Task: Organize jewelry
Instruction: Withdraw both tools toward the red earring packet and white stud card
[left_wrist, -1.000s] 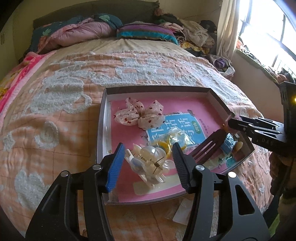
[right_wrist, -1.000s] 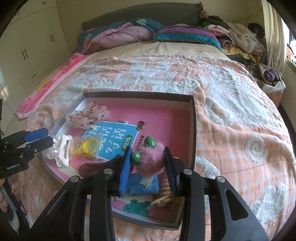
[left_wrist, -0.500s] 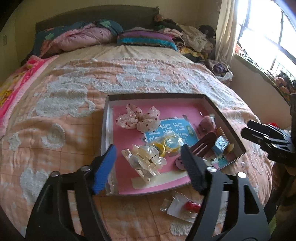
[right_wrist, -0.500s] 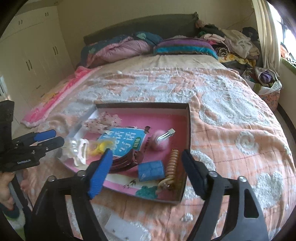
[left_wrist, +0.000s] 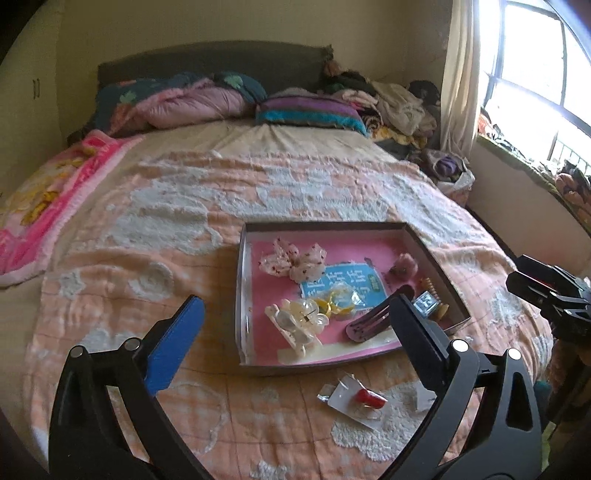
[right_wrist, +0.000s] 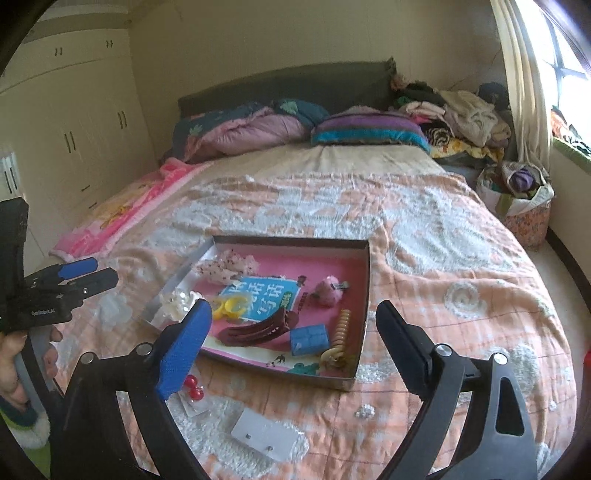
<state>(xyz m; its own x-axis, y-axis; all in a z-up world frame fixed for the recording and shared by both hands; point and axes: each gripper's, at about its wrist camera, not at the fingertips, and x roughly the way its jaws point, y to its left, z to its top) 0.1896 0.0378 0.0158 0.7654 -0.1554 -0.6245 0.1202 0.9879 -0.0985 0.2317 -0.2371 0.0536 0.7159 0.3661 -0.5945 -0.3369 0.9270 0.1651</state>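
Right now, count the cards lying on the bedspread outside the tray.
2. The card with red beads lies before the tray's near edge, partly behind the right claw's blue finger; the plain white card lies nearer the camera. Others may hide behind it.

Bare bedspread (right_wrist: 443, 258) lay open around the tray (right_wrist: 365, 295). Inside, clips crowded its near half; a red earring card (left_wrist: 354, 400) and blank card (right_wrist: 264, 437) lay before it.

Tufted cloth bedspread (left_wrist: 229, 192), cardboard tray (left_wrist: 242, 295)
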